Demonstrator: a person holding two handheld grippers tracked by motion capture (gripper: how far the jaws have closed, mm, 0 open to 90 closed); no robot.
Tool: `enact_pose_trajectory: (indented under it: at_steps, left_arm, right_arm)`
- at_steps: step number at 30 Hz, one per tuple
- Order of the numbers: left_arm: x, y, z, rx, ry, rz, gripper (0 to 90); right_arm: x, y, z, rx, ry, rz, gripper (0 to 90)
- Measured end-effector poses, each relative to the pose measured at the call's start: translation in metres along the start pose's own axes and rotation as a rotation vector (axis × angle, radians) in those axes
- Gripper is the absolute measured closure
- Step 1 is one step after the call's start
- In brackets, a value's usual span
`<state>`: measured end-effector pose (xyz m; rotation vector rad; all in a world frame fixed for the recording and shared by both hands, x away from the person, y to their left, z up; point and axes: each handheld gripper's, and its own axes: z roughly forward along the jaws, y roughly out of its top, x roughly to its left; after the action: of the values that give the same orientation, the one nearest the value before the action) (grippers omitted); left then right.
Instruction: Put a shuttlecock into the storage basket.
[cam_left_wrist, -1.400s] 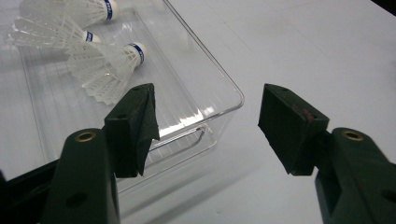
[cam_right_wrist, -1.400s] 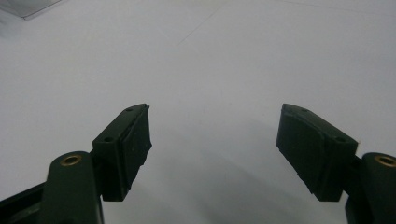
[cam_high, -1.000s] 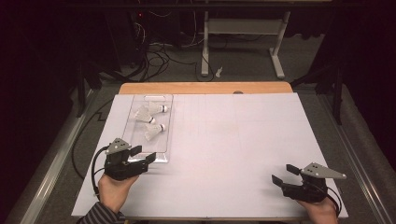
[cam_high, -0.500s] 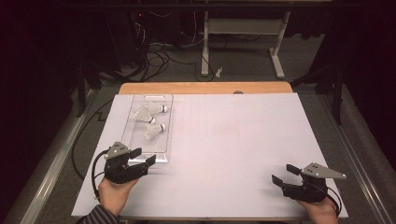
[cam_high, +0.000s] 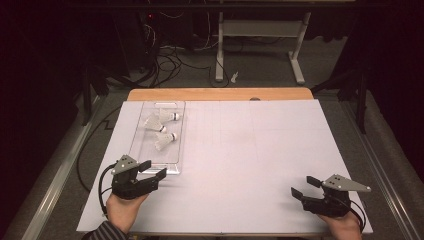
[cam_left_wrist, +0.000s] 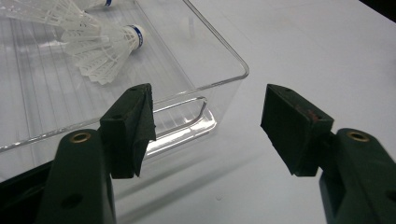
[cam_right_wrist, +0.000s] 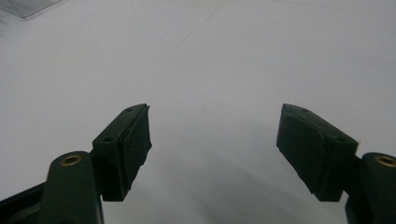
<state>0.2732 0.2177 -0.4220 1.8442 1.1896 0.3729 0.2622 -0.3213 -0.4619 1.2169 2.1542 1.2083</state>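
Note:
A clear plastic tray (cam_high: 141, 134) lies on the left part of the white table sheet, with two white shuttlecocks in it, one (cam_high: 161, 119) behind the other (cam_high: 164, 140). My left gripper (cam_high: 154, 169) stands open just in front of the tray's near right corner, held in a hand. In the left gripper view the tray's near handle (cam_left_wrist: 182, 122) lies past the open jaws, and a shuttlecock (cam_left_wrist: 105, 49) rests farther in. My right gripper (cam_high: 304, 186) is open at the table's near right, over bare sheet, nothing between its fingers (cam_right_wrist: 128, 144).
The white sheet (cam_high: 260, 145) covers most of the wooden table, whose far edge (cam_high: 220, 94) shows. Cables and a metal desk frame (cam_high: 260, 35) stand on the dark floor beyond. A metal rail (cam_high: 60, 175) runs along the left side.
The left gripper has drifted slightly toward me along the tray's near end. The right gripper has stayed put.

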Motion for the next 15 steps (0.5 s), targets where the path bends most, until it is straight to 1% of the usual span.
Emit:
enact_pose_trajectory:
  at_steps: [8,11,15]
  left_arm:
    - [0.001,-0.0037,0.0014,-0.01,-0.002,-0.01,34.6]
    - [0.0016,-0.0056,0.0024,-0.014,0.002,-0.013,34.3]
    - [0.0022,-0.0076,0.0036,-0.017,0.013,-0.028,34.0]
  right_arm:
    - [0.0,0.0,-0.0001,0.0,0.0,0.001,26.5]
    - [0.0,0.0,-0.0001,-0.001,0.0,0.0,26.5]
    - [0.0,0.0,-0.0002,-0.001,0.0,0.001,26.5]
